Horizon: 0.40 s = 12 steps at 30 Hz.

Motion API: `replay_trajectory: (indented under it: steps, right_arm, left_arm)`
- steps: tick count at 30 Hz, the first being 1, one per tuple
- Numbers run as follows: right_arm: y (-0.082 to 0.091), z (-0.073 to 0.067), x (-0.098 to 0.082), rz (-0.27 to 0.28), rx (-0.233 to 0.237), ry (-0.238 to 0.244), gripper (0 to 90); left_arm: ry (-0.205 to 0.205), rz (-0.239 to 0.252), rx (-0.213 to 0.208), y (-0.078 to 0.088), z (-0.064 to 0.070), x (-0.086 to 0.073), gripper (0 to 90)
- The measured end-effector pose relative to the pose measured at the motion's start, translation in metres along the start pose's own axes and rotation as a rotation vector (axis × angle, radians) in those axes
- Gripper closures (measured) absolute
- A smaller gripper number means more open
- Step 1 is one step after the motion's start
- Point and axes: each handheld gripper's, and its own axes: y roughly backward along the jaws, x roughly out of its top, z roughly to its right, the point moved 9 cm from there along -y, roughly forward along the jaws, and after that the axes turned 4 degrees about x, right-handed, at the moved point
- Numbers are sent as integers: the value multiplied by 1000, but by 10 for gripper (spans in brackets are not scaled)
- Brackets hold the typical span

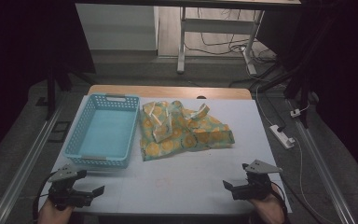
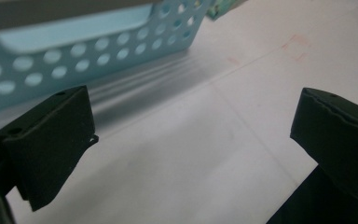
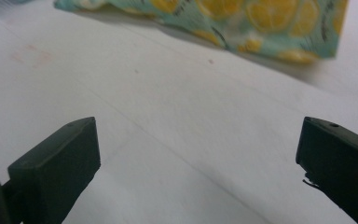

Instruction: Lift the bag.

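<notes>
I've got both tools low at the near edge of the table, and the left gripper (image 1: 74,192) has its jaws spread wide with nothing but bare white tabletop between them; same story on the right gripper (image 1: 246,188), jaws gaping, holding nothing, touching nothing. Taking the blue basket (image 1: 103,129) as my marker: my left gripper sits just on the near side of its front wall, my right one well off to its right and nearer me. The lemon-print cloth (image 1: 182,132) lies crumpled flat on the table, touching or almost touching the basket's right wall. It looks like that cloth wants to go into the basket, and nothing's started yet. The risks as I see them: pinching only the top layer so the bundle unfolds and drags, or my left jaw clipping the light basket and shoving it along, since it's so close to that perforated wall (image 2: 98,51).
</notes>
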Motion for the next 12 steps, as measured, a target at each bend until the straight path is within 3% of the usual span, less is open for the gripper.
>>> replay_trajectory:
  steps: [5,8,12]
  right_arm:
    - [3,4,-16,-39,-17,-30,0]
    - [6,6,-15,-21,-14,-49,0]
    - [4,7,-17,-37,-6,-60,0]
  left_arm:
    - [20,-10,28,3,-4,-4,0]
    - [17,-23,32,2,-4,-5,0]
    - [25,-32,25,1,-4,-5,0]
